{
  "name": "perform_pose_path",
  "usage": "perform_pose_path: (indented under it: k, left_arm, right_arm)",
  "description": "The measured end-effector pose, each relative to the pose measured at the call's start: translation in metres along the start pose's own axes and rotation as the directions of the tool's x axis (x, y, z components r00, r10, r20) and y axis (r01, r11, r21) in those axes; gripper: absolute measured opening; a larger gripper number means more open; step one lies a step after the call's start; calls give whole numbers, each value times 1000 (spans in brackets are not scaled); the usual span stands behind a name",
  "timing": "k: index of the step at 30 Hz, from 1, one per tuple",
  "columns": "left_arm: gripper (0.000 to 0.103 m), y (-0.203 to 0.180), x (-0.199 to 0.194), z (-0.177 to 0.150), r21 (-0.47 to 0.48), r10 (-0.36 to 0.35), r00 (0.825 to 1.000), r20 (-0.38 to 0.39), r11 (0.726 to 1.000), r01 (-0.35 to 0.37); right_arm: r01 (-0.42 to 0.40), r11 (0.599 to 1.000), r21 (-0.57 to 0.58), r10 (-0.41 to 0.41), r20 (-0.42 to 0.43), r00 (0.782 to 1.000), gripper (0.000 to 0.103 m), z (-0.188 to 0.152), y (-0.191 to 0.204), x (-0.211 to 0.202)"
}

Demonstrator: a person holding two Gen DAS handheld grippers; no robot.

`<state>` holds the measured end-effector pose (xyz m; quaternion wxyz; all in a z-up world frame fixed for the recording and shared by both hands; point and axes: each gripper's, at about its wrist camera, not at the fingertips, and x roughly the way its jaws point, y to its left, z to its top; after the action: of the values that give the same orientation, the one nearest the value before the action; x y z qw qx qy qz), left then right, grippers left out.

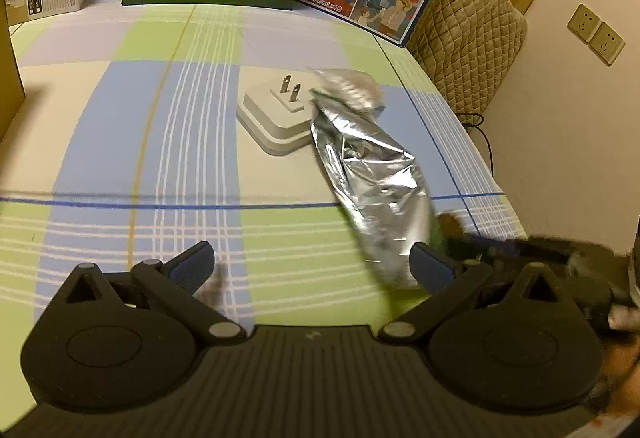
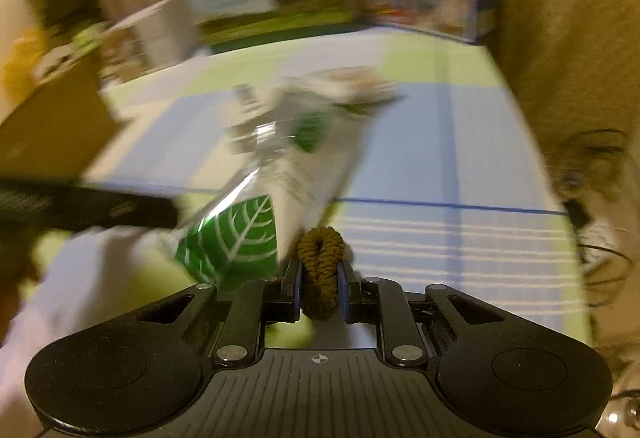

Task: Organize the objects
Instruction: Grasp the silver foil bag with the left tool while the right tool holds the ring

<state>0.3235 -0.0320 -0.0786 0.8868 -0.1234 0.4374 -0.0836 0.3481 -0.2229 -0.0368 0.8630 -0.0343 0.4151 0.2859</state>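
Brown braided hair tie [image 2: 321, 270] is pinched in the right gripper [image 2: 319, 290], while the left gripper [image 1: 312, 266] gapes empty; crumpled foil pouch [image 1: 372, 174] and white plug adapter [image 1: 276, 114] remain unsorted.

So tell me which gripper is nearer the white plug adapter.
Left, though it's a judgement. The left gripper, open, points at the white plug adapter across bare cloth. The right gripper, shut on a brown hair tie, sits behind the foil pouch.
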Motion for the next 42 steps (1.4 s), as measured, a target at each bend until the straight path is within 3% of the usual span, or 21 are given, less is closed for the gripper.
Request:
perform_pose_path:
  k: [4, 10, 20, 24, 27, 34, 36, 38, 42]
  left_arm:
    - [102, -1, 6, 10, 35, -5, 1000, -12, 999, 5]
    - [101, -13, 31, 35, 164, -16, 997, -74, 986, 28]
    - [70, -39, 70, 42, 261, -28, 978, -204, 962, 82]
    - [47, -40, 58, 36, 267, -33, 980, -194, 960, 85]
    - [43, -37, 41, 23, 278, -4, 979, -202, 959, 61]
    - [43, -6, -20, -29, 227, 5, 972, -236, 973, 50]
    - [51, 3, -33, -36, 207, -4, 971, -237, 977, 54]
    - [65, 8, -39, -37, 195, -12, 973, -230, 979, 59]
    - [70, 3, -37, -26, 236, 20, 975, -221, 971, 33]
  right_arm:
    - [64, 996, 69, -66, 28, 997, 14, 5, -10, -7]
    - [108, 987, 123, -112, 28, 993, 14, 5, -20, -11]
    - [102, 984, 148, -107, 21, 994, 14, 5, -23, -10]
    - [86, 985, 150, -89, 16, 996, 14, 4, -19, -13]
    - [70, 988, 139, -72, 6, 997, 14, 4, -11, -16]
    - [39, 992, 121, -37, -13, 999, 14, 3, 23, -30]
    - [35, 991, 127, -33, -12, 999, 14, 2, 30, -34]
    - [34, 990, 139, -33, -11, 999, 14, 1, 34, -37]
    - [56, 988, 144, -55, -11, 998, 14, -1, 36, -40]
